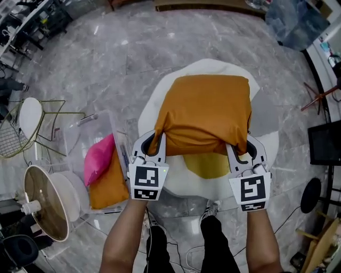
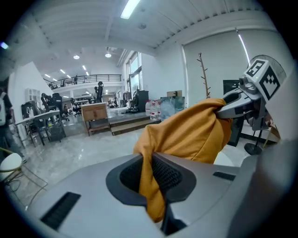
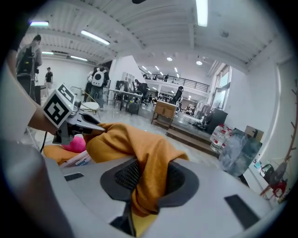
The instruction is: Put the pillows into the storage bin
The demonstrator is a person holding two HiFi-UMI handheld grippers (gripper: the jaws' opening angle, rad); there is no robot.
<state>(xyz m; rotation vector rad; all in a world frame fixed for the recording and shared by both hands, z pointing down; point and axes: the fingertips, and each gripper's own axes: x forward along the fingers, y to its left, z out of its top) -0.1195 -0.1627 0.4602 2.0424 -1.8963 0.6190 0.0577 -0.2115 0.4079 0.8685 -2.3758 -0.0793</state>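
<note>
Orange pillow [image 1: 205,112] hangs above grey marble floor [image 1: 106,58], storage bin [image 1: 98,115] nearby.

Grey marble floor [image 1: 106,58], a white wire chair [image 1: 29,117], ceiling strip lights [image 2: 129,8] overhead.

Three pillows [image 1: 202,114] [image 1: 99,160] [image 1: 109,187], one storage bin [image 1: 101,118], two claws [image 1: 153,138] [image 1: 244,144]

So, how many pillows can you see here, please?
4: raised orange pillow in left tool and right tool; yellow pillow on the white seat below; pink pillow and second orange pillow in the bin; more may be hidden.
</note>
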